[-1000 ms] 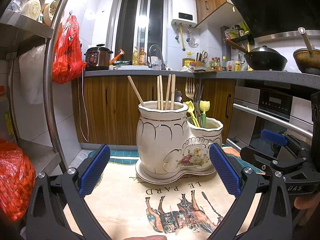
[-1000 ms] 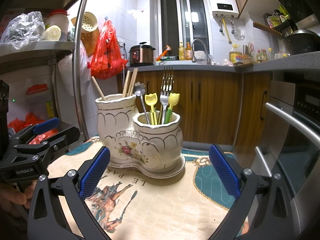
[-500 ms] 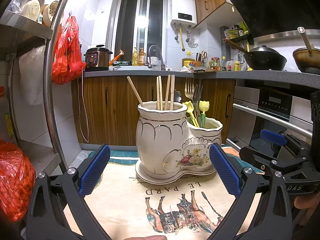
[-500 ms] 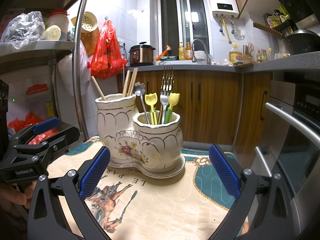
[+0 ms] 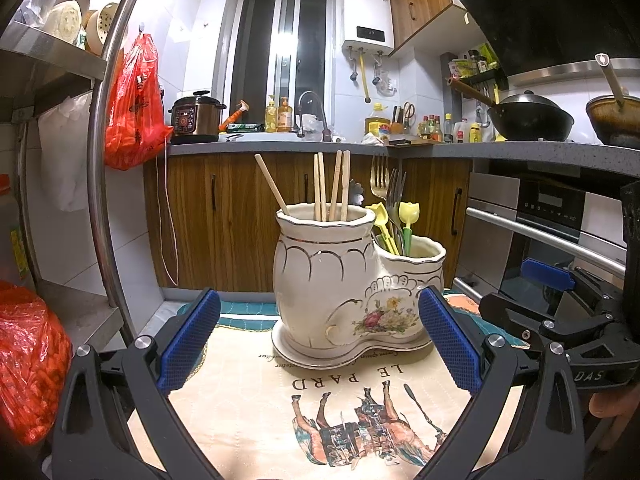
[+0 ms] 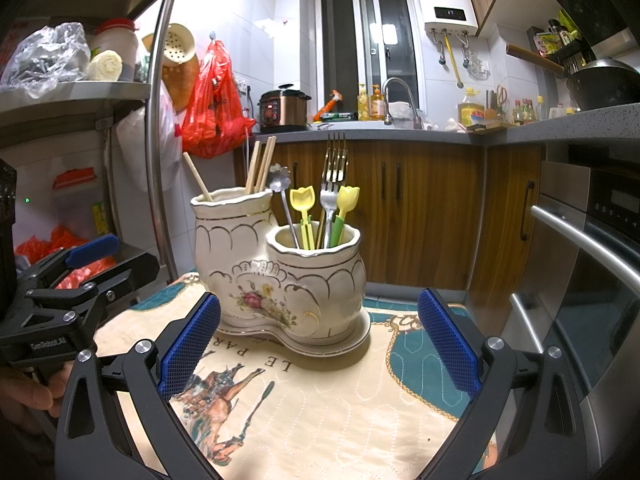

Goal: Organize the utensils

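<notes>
Both the left gripper (image 5: 318, 342) and right gripper (image 6: 318, 342) gape empty near the ceramic utensil holder (image 5: 344, 284) standing on a cloth (image 5: 280, 400) printed "LE PARD"

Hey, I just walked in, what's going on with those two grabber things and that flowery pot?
A person holds two blue-padded grippers, the left gripper and the right gripper, both open and empty, in front of a white floral ceramic double utensil holder on a horse-print cloth. Wooden chopsticks stand in its taller pot; metal forks, a flower-ended metal spoon and yellow tulip-shaped picks stand in the shorter one. Nothing is gripped.
</notes>
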Available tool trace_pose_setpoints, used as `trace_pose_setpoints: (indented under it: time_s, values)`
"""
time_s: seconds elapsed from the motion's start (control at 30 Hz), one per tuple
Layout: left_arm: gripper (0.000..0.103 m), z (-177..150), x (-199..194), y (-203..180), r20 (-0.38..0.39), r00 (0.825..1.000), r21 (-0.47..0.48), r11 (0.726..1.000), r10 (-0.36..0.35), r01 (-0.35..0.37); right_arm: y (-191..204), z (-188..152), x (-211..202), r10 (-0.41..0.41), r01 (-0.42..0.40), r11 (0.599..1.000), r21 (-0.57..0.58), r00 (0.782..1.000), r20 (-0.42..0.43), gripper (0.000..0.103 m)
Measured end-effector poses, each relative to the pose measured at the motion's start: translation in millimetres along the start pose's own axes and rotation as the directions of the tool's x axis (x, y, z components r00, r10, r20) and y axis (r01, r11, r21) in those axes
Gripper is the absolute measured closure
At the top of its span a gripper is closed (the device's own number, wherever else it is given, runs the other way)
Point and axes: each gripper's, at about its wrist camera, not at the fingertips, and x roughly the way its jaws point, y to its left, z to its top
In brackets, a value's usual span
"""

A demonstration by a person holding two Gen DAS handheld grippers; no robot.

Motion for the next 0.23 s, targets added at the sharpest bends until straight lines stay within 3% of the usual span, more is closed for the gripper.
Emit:
trace_pose_setpoints:
  time_s: [0.23]
  values:
    - [0.005, 0.5, -0.1, 1.3, -0.003, 1.0, 0.004, 1.0, 0.0, 0.0, 0.2, 0.0, -0.6, 0.0, 0.0, 1.0, 0.0, 1.0, 0.0, 0.005]
